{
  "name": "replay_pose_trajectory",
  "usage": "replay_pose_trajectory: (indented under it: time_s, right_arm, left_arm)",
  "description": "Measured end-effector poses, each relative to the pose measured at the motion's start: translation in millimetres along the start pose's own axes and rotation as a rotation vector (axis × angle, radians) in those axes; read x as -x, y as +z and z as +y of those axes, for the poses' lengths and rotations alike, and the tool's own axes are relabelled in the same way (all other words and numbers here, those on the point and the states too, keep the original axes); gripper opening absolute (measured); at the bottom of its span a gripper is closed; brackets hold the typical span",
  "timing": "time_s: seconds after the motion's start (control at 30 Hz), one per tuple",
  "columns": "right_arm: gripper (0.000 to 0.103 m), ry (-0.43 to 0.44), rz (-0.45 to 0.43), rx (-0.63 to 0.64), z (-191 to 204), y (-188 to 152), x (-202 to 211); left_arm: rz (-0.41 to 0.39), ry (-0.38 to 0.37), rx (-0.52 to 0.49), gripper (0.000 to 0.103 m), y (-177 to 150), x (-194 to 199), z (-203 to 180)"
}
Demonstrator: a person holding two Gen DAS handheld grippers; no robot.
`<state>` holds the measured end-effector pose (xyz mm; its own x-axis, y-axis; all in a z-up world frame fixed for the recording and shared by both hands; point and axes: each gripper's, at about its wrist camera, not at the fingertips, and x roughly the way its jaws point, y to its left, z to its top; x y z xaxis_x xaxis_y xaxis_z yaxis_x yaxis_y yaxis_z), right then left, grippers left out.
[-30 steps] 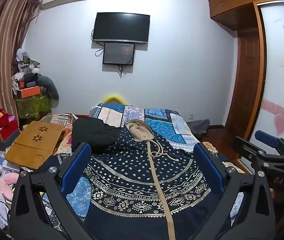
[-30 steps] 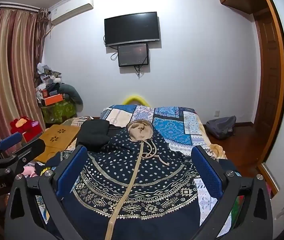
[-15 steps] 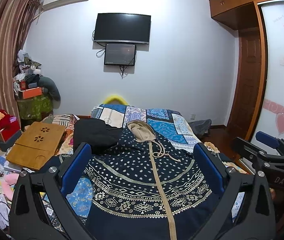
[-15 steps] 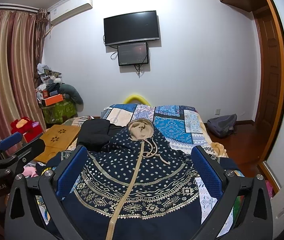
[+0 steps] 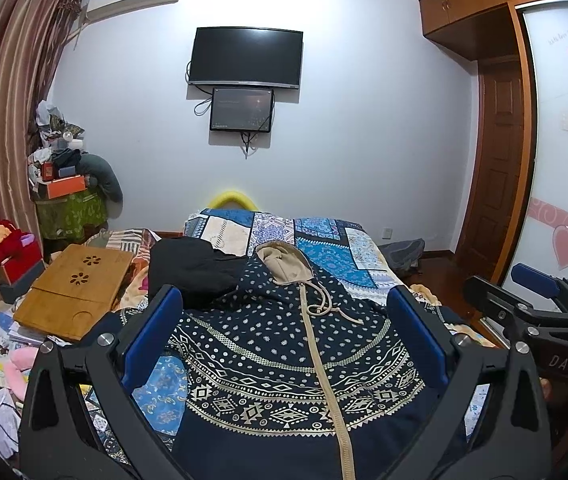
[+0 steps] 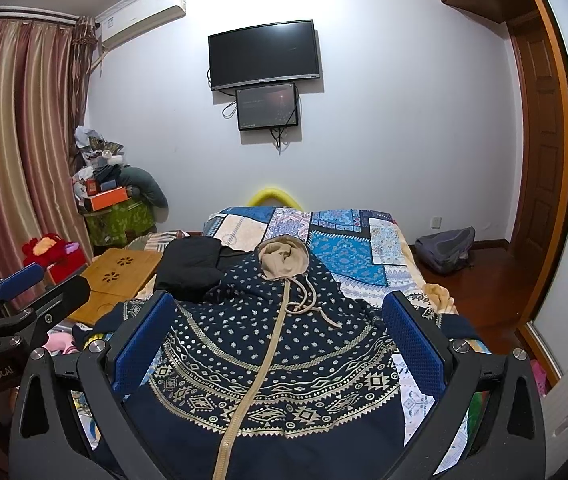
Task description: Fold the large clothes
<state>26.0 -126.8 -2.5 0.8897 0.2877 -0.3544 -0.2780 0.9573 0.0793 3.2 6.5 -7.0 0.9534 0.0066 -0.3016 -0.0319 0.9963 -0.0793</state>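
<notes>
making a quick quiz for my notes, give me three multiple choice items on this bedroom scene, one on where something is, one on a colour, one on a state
1. Where does the black garment lie relative to the navy patterned hoodie, seen from the left wrist camera?
A. beyond it, to the left of its hood
B. on the floor by the door
C. spread over its hem

2. What colour is the lining of the hood?
A. red
B. tan
C. green

3. How do the left gripper and right gripper stand?
A. both shut on the hoodie
B. one shut on the drawstring
C. both open, holding nothing

Answers: 1 A, the black garment sits on the bed past the hoodie's left shoulder. 2 B, the hood's inside is tan, matching the zipper. 3 C, each view shows blue pads wide apart with the hoodie lying flat between them, ungripped.
</notes>
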Motion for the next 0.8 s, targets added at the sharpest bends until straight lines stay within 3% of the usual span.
replay_pose_trajectory:
  time_s: [0.8]
  right_arm:
    - [0.103, 0.000, 0.006, 0.005, -0.5, -0.6, -3.2]
  left_arm:
    - [0.008, 0.001, 0.011, 0.102, 1.2, -1.0, 2.9]
